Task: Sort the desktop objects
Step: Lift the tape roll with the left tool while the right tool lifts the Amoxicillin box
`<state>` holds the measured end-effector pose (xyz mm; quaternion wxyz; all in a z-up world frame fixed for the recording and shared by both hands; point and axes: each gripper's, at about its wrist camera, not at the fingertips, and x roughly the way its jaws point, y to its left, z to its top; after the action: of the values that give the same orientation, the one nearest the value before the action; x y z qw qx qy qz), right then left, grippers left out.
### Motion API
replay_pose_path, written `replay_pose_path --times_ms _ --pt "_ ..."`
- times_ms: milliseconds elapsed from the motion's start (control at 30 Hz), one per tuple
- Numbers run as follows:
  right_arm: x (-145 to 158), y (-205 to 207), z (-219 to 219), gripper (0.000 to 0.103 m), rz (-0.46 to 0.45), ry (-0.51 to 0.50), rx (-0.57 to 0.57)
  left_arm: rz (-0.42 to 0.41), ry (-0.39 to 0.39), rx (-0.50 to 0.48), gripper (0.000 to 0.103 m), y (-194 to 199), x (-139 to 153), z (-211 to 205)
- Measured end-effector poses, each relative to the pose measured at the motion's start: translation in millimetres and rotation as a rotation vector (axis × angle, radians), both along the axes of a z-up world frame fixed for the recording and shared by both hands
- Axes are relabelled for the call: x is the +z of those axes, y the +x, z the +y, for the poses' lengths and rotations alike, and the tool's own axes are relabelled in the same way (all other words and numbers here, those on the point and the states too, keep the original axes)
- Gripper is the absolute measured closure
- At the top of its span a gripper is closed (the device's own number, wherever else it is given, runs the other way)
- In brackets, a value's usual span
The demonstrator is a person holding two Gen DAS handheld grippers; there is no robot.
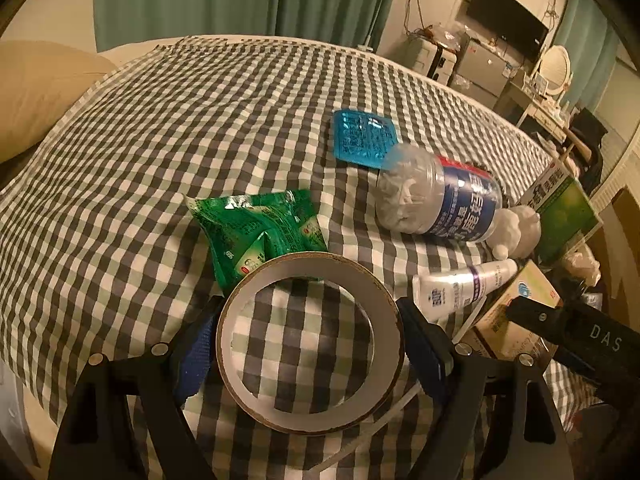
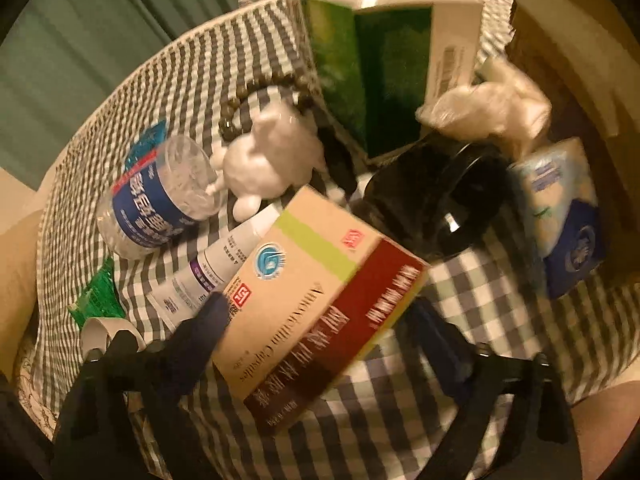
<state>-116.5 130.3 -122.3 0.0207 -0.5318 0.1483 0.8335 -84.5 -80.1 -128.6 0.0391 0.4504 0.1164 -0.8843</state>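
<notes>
Tape roll (image 1: 310, 344) between left gripper (image 1: 310, 354) fingers (gripped).

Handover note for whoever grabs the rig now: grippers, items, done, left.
Left gripper: closed on the tape roll, over the checked cloth.
Right gripper: straddles the capsule box; grip unclear.
Items: green sachet, blue packet, bottle, white figurine, tube and green box lie mixed together.
Done: nothing visibly sorted.
Left: everything.

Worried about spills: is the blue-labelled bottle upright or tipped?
Tipped: the clear bottle lies on its side on the checked cloth.
</notes>
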Motion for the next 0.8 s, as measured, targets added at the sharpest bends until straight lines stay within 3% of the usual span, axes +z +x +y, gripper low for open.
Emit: replay_pose_path --times_ms 67,100,267,400,633,800 --pt "7 2 1 0.039 0.025 0.004 0.012 0.01 0.019 0.011 0.018 3 2 -3" --pt "9 4 2 0.04 0.031 -0.002 0.021 0.01 0.023 0.016 0.018 3 3 -4" --pt "9 11 3 0.053 0.046 -0.174 0.044 0.006 0.031 0.034 0.018 5 4 -8" --pt "3 20 -9 0.054 0.026 -0.301 0.119 0.0 0.027 0.03 0.018 6 4 -6" --pt "-30 24 -11 0.047 -0.118 -0.494 0.128 -0.063 0.043 0.052 0.017 0 -9 -12" --pt "-25 32 -12 0.059 -0.1 -0.529 0.137 -0.072 0.036 0.053 0.018 -1 -12 -13"
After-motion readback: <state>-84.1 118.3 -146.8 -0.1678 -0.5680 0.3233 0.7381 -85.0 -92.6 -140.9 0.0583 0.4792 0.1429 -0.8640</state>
